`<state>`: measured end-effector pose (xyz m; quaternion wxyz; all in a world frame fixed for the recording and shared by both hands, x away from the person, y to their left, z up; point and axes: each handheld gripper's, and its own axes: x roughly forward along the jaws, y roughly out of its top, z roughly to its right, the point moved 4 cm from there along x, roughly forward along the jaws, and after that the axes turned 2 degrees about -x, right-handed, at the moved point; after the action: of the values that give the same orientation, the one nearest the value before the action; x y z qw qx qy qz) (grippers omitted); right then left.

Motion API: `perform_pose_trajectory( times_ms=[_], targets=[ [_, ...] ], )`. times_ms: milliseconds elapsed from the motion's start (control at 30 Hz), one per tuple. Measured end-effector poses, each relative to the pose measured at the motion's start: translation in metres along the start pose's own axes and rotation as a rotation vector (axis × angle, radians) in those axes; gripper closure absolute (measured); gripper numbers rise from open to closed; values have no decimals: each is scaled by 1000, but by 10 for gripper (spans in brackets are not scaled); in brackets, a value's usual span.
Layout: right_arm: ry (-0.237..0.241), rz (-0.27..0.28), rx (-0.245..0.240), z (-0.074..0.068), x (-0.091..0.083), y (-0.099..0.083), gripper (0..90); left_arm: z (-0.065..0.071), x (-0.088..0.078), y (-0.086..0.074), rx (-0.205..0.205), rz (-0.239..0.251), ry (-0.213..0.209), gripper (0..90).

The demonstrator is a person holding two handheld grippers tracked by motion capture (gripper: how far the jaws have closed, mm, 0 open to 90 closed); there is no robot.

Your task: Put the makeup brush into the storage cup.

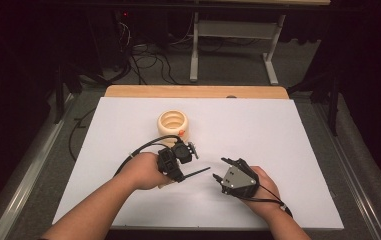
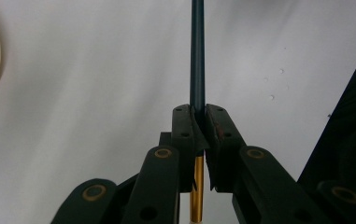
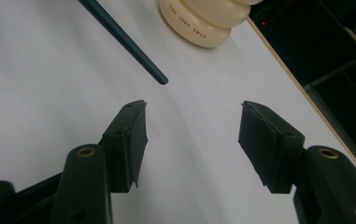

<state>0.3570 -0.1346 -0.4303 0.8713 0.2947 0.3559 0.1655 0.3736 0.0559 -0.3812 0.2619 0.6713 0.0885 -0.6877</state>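
Note:
A cream ribbed cup (image 1: 174,125) stands upright on the white table (image 1: 278,140), lettered near its base (image 3: 199,21). My left gripper (image 1: 180,172) sits just in front of it, shut on a thin dark stick (image 2: 197,56) with a gold lower section (image 2: 195,198). The stick (image 1: 197,173) points right across the table. My right gripper (image 1: 219,176) faces the stick's tip from the right, open with nothing between its jaws (image 3: 192,135). In the right gripper view the stick's tip (image 3: 159,78) hangs just beyond the jaws, apart from them.
A wooden edge (image 1: 193,91) borders the table's far side. Beyond it stand a white metal frame (image 1: 233,45) and loose cables on the floor (image 1: 148,60). Dark floor runs along the table's right edge (image 3: 316,70).

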Motion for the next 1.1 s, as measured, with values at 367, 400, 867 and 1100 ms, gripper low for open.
perform_pose_trajectory(
  times_ms=[367,400,867,1100],
  targets=[
    [-48,-28,-85,-1,1,0,461,-1,-2,0,24,-19,5,833],
    [-50,-29,-89,-1,1,0,462,-1,-2,0,26,-21,5,833],
    [-99,-46,-132,-1,0,-2,482,-3,-1,6,51,-36,13,833],
    [-118,-67,-158,-3,1,-3,491,-3,-1,6,58,-36,14,833]
  ],
)
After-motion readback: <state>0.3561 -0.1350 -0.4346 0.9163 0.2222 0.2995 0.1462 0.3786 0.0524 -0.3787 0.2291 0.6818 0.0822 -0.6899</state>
